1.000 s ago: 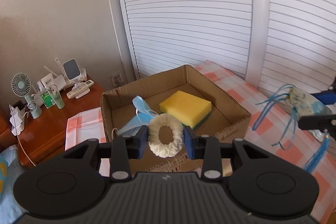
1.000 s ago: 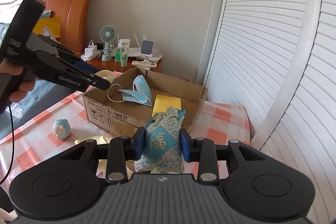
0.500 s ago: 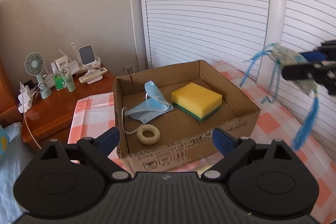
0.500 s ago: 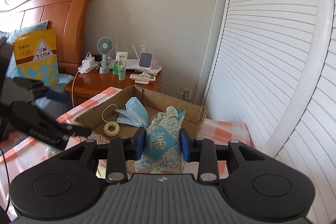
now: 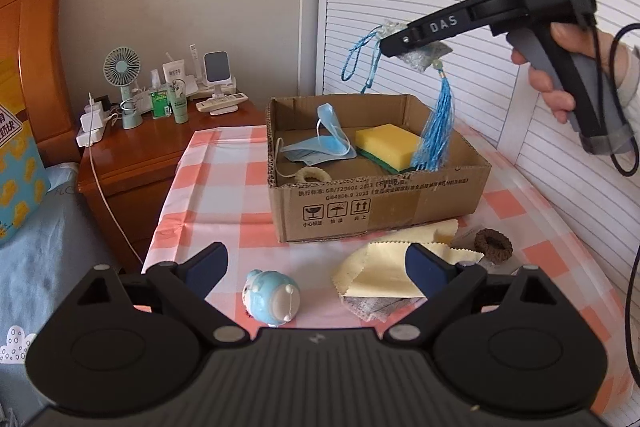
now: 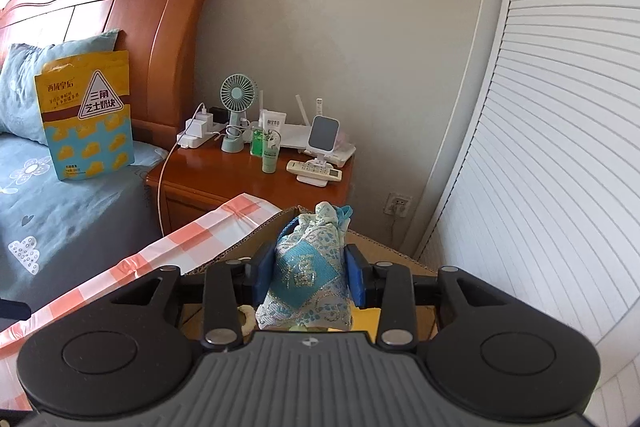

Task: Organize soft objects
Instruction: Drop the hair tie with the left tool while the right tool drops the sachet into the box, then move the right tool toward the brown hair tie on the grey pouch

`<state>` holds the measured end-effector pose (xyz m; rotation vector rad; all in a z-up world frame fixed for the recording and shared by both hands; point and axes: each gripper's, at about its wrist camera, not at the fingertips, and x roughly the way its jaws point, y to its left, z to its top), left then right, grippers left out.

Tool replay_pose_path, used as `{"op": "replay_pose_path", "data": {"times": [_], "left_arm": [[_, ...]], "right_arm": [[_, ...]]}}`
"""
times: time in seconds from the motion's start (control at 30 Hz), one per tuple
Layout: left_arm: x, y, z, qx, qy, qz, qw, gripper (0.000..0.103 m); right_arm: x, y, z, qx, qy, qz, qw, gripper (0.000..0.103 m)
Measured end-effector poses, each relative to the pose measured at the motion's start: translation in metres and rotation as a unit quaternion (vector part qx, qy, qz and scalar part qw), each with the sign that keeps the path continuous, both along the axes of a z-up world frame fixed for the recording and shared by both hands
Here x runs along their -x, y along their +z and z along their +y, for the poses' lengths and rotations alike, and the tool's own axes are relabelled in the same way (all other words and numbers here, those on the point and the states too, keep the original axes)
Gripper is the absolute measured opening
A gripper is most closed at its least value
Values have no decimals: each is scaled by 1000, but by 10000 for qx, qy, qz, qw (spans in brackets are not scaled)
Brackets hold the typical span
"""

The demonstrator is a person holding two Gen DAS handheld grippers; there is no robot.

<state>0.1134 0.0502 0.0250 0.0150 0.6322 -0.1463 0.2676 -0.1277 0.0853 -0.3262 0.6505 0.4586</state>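
Overhead, right tongs (image 6: 309,275) loosening around sachet (image 6: 307,277) above box (image 5: 376,203).

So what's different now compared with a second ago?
The left gripper let the cream fuzzy ring go into the cardboard box and drew back, open. The right gripper carried the blue embroidered sachet over the box; its jaws have just been opening, the sachet between them. The yellow sponge and blue face mask stayed put.

Cardboard box (image 5: 376,203) at 12 o'clock open-topped, but sachet tassel (image 5: 434,131) dangles into its 2 o'clock corner; tabletop (image 5: 224,195) at 10 o'clock clear.
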Motion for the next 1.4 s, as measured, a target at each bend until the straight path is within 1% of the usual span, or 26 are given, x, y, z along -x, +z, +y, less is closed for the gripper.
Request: {"op": "replay_pose_path", "data": {"times": [0.03,0.07,0.1,0.17,0.27,0.3,0.43,0.67,0.77,0.87,0.97,1.03,1.1,1.23,1.27,1.33,1.4], "left_arm": [[2,0,2,14,35,-4,10000,95],[3,-1,5,26,69,10,10000,95],[6,-2,6,26,107,29,9999,95],[9,-3,10,13,182,52,9998,95],[13,-5,14,24,205,83,9998,96],[13,-6,15,12,217,97,9997,96],[14,-7,15,22,200,74,9998,96],[19,-6,11,-5,161,0,9999,96],[21,-5,10,1,152,-21,9999,96],[22,-5,11,-3,152,-24,9999,96],[24,-6,10,5,158,-17,9999,97],[24,-7,10,-8,160,-23,9999,100],[25,-8,9,-6,154,-31,9999,100],[25,-11,8,-5,107,5,9999,100],[24,-12,7,-7,96,16,10000,100],[22,-16,6,-3,82,58,9999,100],[20,-20,5,7,78,109,9999,100]], "right_arm": [[-3,-5,4,4,-49,86,10000,58],[-5,-8,6,14,-118,169,9998,78],[-5,-14,7,11,-188,241,9995,93],[0,-20,5,-54,-243,311,9992,98],[9,-27,-2,-88,-385,488,9980,100],[12,-28,-5,-95,-463,535,9974,102],[29,-29,-19,-224,-682,704,9949,103],[62,-30,-42,-296,-1041,674,9918,103],[77,-41,-52,-225,-1304,643,9891,103],[97,-55,-65,-246,-1607,424,9858,103],[114,-73,-76,-176,-1893,407,9809,103],[122,-84,-83,-184,-2084,495,9766,103],[130,-93,-89,-233,-2295,568,9714,103],[143,-110,-91,-204,-2497,662,9659,103],[145,-114,-91,-199,-2528,662,9651,102],[147,-120,-88,-151,-2523,700,9650,98],[147,-124,-85,-93,-2497,695,9658,89]]}}
